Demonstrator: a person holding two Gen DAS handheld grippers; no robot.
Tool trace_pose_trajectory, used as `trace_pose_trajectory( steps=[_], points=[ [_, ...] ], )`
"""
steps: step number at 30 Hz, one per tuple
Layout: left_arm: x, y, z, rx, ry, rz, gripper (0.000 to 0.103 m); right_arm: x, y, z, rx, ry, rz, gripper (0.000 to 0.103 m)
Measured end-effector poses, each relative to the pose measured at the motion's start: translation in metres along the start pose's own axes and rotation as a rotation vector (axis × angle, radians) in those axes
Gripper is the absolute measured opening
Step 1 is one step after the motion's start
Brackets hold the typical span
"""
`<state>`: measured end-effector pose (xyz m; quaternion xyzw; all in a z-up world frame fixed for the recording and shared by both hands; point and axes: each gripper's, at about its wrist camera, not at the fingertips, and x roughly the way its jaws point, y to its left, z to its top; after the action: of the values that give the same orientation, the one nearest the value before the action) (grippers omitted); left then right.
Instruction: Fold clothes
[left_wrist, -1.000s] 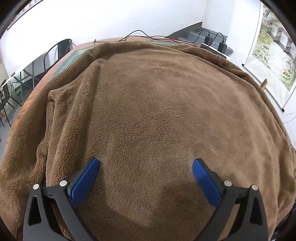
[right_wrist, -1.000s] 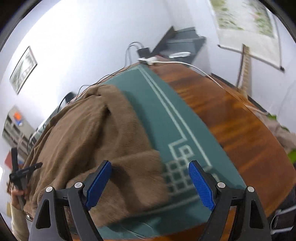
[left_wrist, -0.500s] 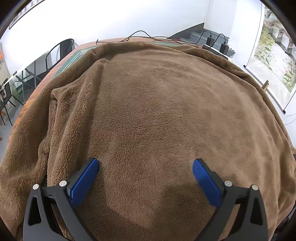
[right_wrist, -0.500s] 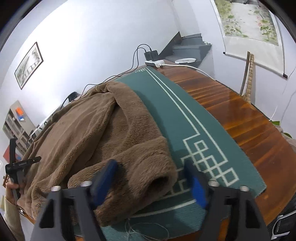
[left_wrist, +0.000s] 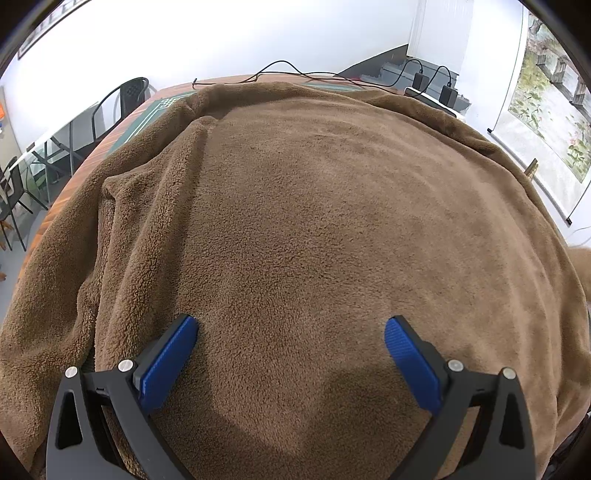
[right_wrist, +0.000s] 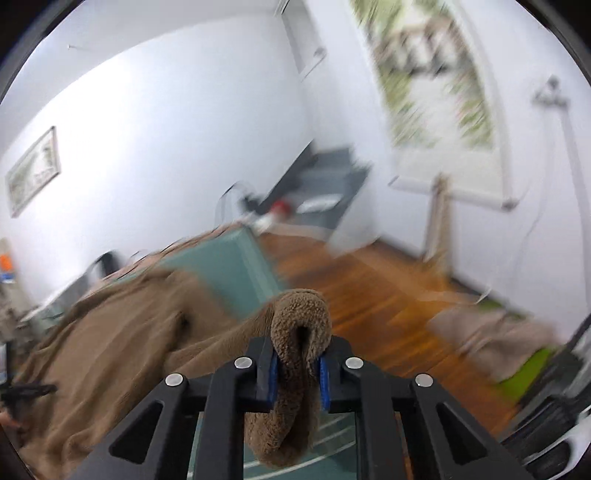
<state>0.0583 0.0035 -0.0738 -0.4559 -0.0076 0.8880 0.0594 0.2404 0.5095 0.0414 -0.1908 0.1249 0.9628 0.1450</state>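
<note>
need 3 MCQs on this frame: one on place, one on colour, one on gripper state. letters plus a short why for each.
1. Where does the brown fleece garment lie?
A. on a chair
B. spread over the green mat on the wooden table
C. on the floor

2. What colour are the pads of the left gripper?
A. blue
B. red
C. white

3. What is the state of the right gripper?
A. open over the bare table
B. shut on nothing
C. shut on a fold of the garment

Key: 1 B, the fleece covers the mat, whose green edge and the wood show beside it in the right wrist view. 2 A, both pads show blue against the fleece. 3 C, the jaws have just been closing and a roll of fleece stands pinched between the pads.
</note>
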Motion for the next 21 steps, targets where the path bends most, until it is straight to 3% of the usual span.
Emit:
trace_pose_trajectory(
  steps=[6,11,16,18,20,21],
  points=[
    [0.000,0.000,0.000,0.000,-0.001,0.000,0.102,0.011,-0.029,0.017,-0.040,-0.056,-0.207,0.017],
    [0.001,-0.001,0.000,0.002,0.000,0.003,0.102,0.037,-0.046,0.006,-0.055,-0.008,-0.301,0.017],
    [0.002,-0.001,0.000,0.004,0.001,0.006,0.102,0.054,-0.049,0.006,-0.068,0.074,-0.282,0.022],
    [0.002,-0.002,0.000,0.004,0.001,0.006,0.102,0.053,-0.050,0.011,-0.061,0.079,-0.282,0.037],
    [0.002,-0.002,0.000,0.003,0.001,0.005,0.102,0.048,-0.046,0.021,-0.065,0.047,-0.289,0.086],
    [0.002,-0.002,0.000,0.002,0.000,0.004,0.102,0.044,-0.040,0.028,-0.073,0.015,-0.290,0.088]
  ],
)
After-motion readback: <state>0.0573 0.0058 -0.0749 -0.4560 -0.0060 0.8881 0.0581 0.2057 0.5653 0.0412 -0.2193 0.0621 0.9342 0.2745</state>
